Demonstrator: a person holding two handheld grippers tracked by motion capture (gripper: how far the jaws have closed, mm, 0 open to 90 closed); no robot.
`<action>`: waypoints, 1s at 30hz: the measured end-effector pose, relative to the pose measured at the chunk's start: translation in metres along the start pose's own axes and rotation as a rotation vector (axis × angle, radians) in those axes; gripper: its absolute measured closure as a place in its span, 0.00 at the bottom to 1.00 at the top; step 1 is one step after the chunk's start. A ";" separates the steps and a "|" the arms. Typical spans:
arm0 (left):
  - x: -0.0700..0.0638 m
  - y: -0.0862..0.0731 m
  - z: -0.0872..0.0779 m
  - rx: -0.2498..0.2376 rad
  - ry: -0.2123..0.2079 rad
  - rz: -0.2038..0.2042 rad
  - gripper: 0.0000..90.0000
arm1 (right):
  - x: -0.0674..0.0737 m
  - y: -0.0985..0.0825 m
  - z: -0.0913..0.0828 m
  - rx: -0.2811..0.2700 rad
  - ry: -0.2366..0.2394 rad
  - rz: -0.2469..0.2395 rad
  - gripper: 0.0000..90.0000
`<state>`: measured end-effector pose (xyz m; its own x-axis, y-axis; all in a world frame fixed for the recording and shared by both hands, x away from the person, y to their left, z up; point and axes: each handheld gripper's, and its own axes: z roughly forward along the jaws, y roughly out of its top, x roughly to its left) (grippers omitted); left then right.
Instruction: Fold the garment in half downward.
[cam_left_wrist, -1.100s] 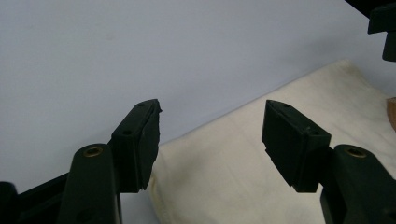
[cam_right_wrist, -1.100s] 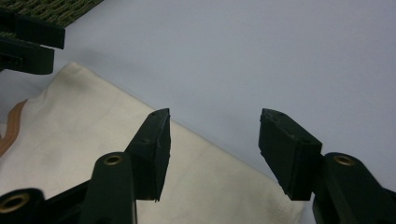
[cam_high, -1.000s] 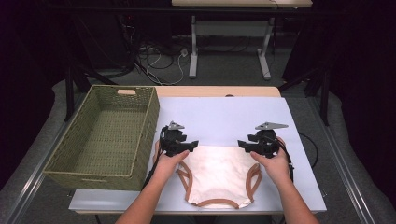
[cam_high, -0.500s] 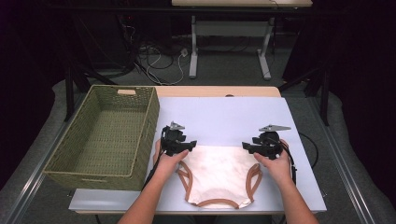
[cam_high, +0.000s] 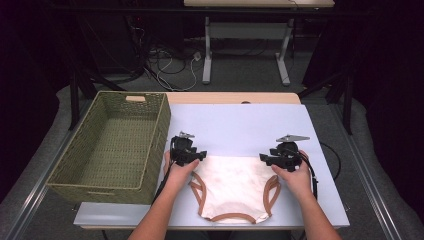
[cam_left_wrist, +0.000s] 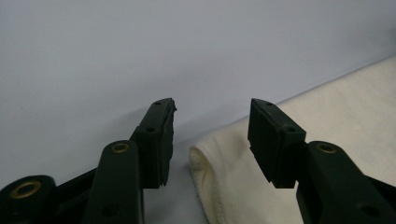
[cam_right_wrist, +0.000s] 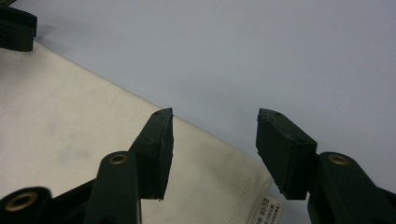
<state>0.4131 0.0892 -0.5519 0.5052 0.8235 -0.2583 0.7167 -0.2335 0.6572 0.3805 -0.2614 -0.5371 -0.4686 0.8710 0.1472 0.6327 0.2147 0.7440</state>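
surface: table (cam_high: 235, 125), pale blue top | on it: wicker basket (cam_high: 112, 145) left; cream garment (cam_high: 234, 186) front centre

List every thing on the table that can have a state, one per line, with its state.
Underwear: spread flat on the table, waistband edge farthest from the person, not lifted.
Basket: upright, nothing in it, left of the underwear.
Left gripper: jaws apart and just been closing, straddling the waistband's left corner, pads not pressing it.
Right gripper: jaws apart and just been closing, straddling the waistband's right corner, pads not pressing it.
Size label: sticking out at that right corner.
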 end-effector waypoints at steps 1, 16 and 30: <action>0.000 0.000 0.001 0.001 -0.001 0.001 0.60 | 0.000 0.000 0.001 0.002 -0.005 -0.003 0.52; 0.006 0.000 0.001 0.021 -0.010 -0.053 0.69 | -0.002 -0.001 0.001 -0.009 -0.012 0.009 0.52; 0.002 -0.001 0.002 0.051 0.011 -0.016 0.91 | -0.010 -0.005 0.003 -0.004 -0.020 0.035 0.54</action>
<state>0.4145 0.0897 -0.5545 0.4885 0.8329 -0.2602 0.7480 -0.2462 0.6163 0.3839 -0.2699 -0.5441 -0.4341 0.8865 0.1603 0.6459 0.1822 0.7414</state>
